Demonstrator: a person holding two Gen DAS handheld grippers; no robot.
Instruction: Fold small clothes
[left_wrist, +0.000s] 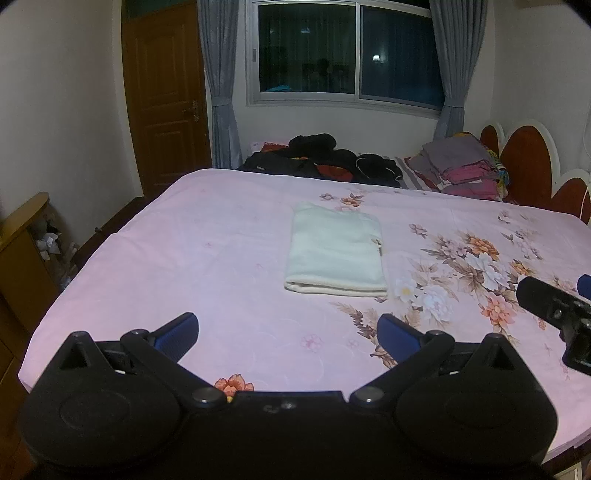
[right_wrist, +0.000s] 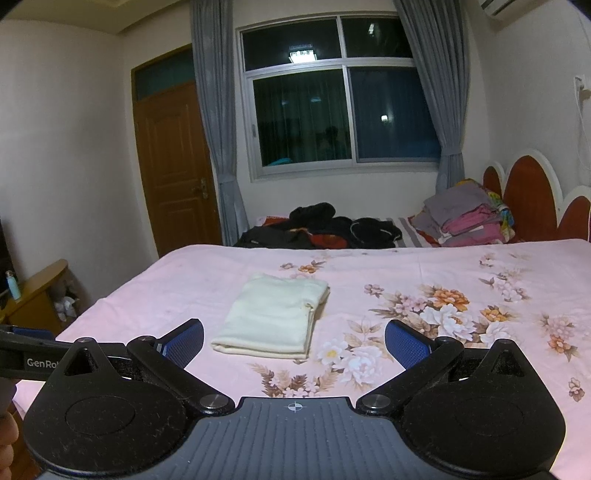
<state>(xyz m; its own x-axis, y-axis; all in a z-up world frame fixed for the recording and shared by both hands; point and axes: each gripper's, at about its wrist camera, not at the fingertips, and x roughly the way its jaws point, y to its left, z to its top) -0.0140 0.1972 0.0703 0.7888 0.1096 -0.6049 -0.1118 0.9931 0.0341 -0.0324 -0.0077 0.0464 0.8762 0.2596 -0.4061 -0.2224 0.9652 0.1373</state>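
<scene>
A: Bedroom at night, seen from the bed's near edge. On the left, your left gripper hangs above the pink sheet with its blue pads spread wide and nothing between them.

B: And the garment?

A: A cream cloth lies flat in the middle of the bed, nearer the far edge than the near one, well apart from both tools. It reads as a neat rectangle, layers stacked along its near edge, so you appear to have finished folding this piece.

B: To its right?

A: Only the printed flowers on the sheet, then your right gripper, likewise spread and holding nothing; its own view shows the cloth just past the left pad. Neither tool touches fabric.

B: So what remains for you?

A: Along the far edge, a loose heap of dark clothes sits left of centre, unfolded by the look of it. At the far right corner, by the headboard, a stack of grey and pink items looks already folded. My judgement: one item done here, with the dark heap probably yours to work through, though I cannot tell whether those count as the small clothes.
</scene>
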